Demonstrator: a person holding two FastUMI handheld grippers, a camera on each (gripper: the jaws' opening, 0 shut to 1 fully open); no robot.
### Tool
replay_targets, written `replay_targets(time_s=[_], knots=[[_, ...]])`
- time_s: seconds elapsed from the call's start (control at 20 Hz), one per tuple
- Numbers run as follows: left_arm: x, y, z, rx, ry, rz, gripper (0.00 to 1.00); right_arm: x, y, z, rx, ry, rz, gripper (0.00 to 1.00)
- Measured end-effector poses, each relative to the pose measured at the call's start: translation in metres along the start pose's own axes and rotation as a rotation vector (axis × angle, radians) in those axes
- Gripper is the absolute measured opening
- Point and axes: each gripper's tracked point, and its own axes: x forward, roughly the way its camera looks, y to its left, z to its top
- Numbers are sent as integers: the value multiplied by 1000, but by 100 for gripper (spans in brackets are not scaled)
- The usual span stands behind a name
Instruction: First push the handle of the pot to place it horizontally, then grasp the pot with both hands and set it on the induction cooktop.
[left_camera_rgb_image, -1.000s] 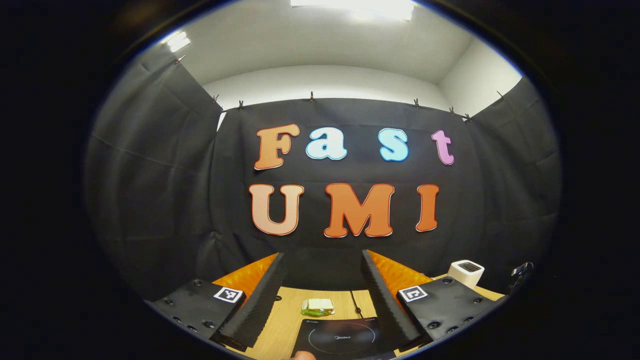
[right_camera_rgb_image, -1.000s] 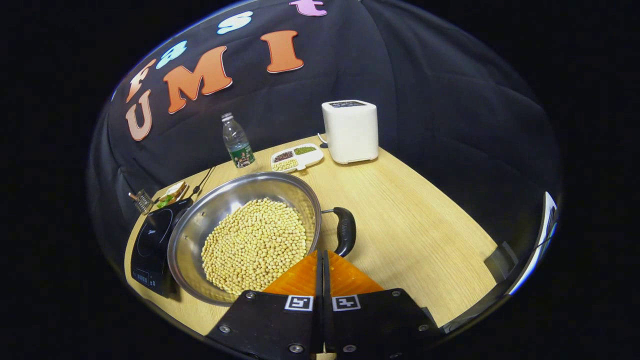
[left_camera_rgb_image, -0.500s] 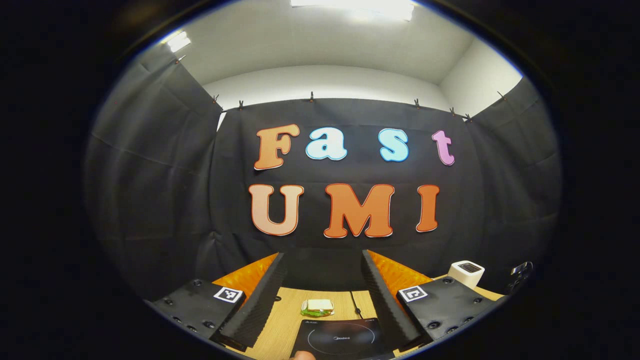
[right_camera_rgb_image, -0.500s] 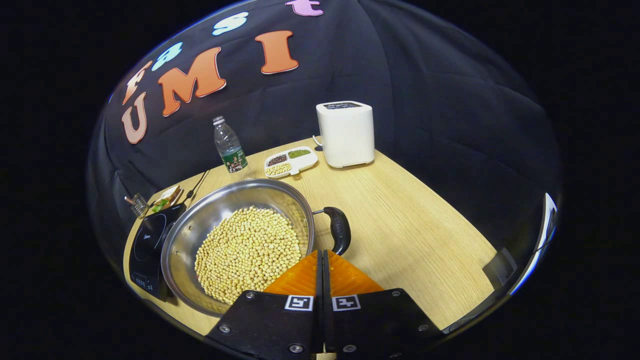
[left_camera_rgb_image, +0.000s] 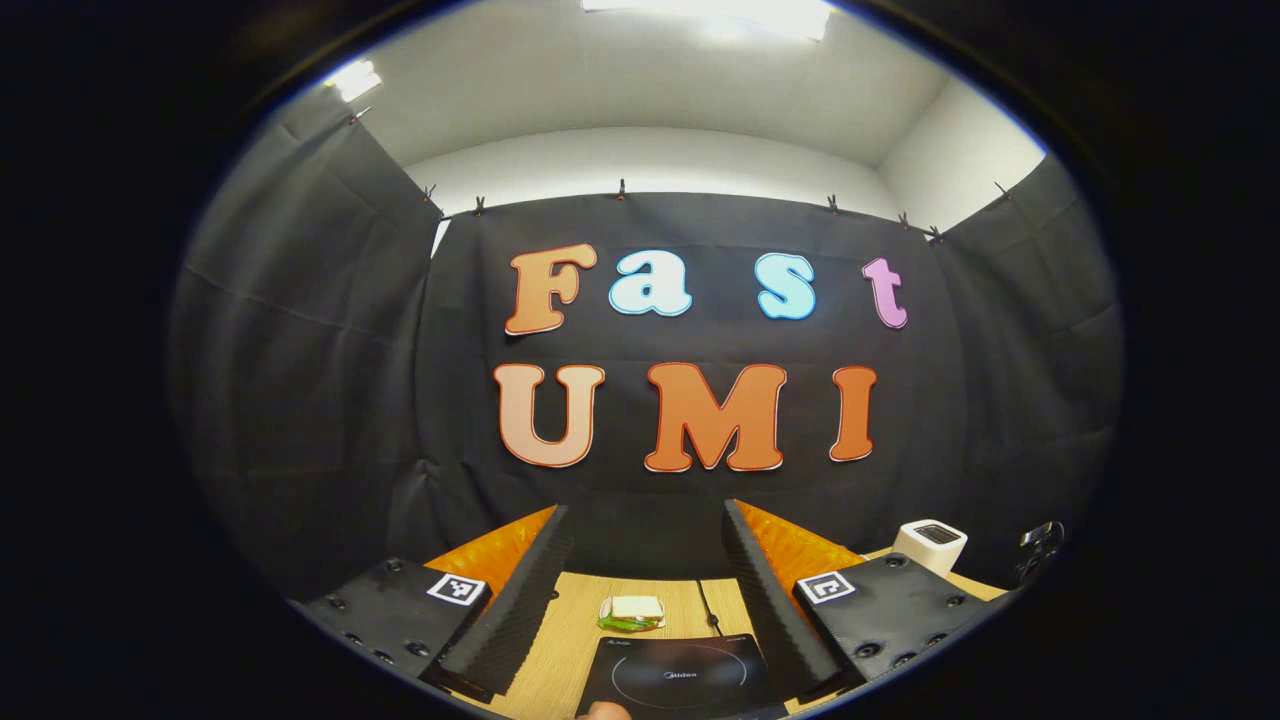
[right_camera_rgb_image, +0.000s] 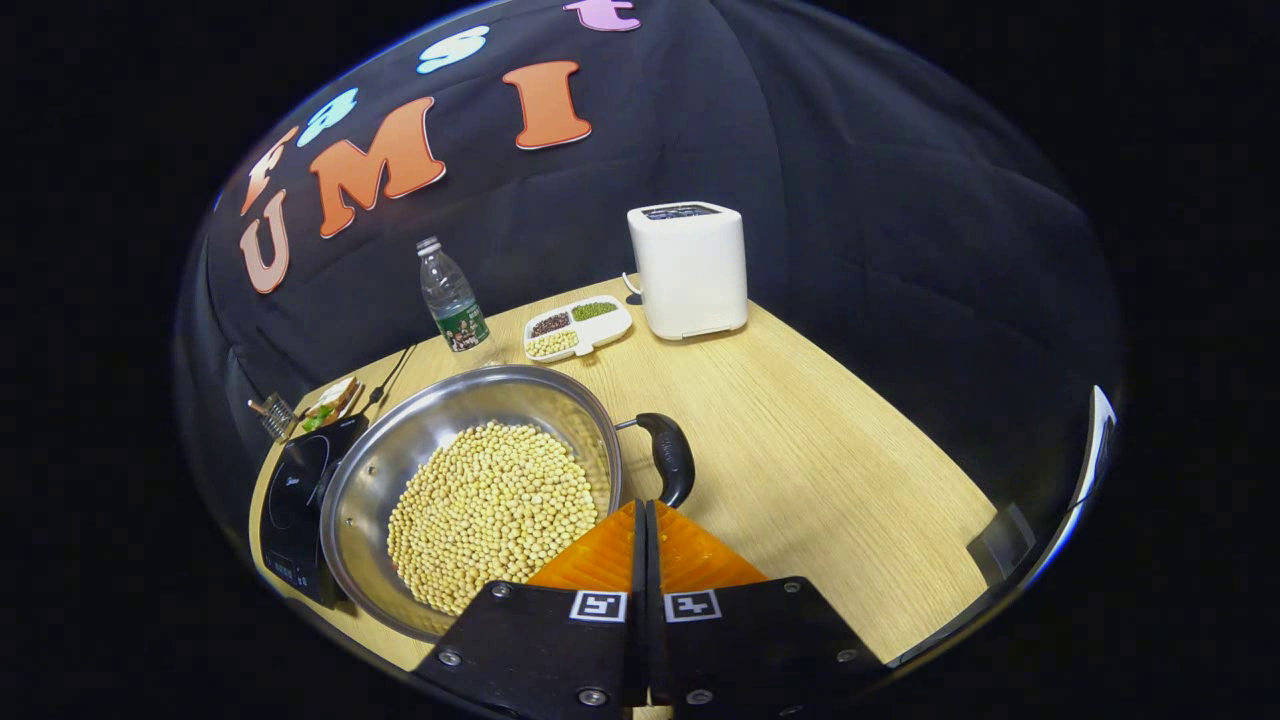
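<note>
While the left tongs (left_camera_rgb_image: 640, 600) gape empty over the cooktop (left_camera_rgb_image: 680, 677), the right tongs (right_camera_rgb_image: 645, 510) sit closed, empty, beside the pot (right_camera_rgb_image: 470, 490) handle (right_camera_rgb_image: 668, 458).

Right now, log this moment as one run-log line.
stage: handle push | right gripper: shut, empty, by pot handle | left gripper: open, above induction cooktop | pot: on table, beside cooktop

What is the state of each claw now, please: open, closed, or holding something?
Left claw: open, holding nothing.
Right claw: closed, holding nothing, beside the pot handle.
</note>
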Motion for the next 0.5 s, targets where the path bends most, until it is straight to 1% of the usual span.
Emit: replay_targets(time_s=[0.1,0.15,0.2,0.3,0.5], knots=[[0,-1,-2,-2,1,-1,99,3,0,1,0,0,-5,0],[1,-2,-3,-3,4,-1,99,8,-5,1,-7,2,-31,0],[2,0,-5,-2,6,-1,99,10,-7,0,-10,13,-32,0],[3,2,-7,1,11,5,99,6,-11,-4,24,21,-23,0],[7,4,-10,-6,16,13,99,6,-14,-4,31,24,-12,0]])
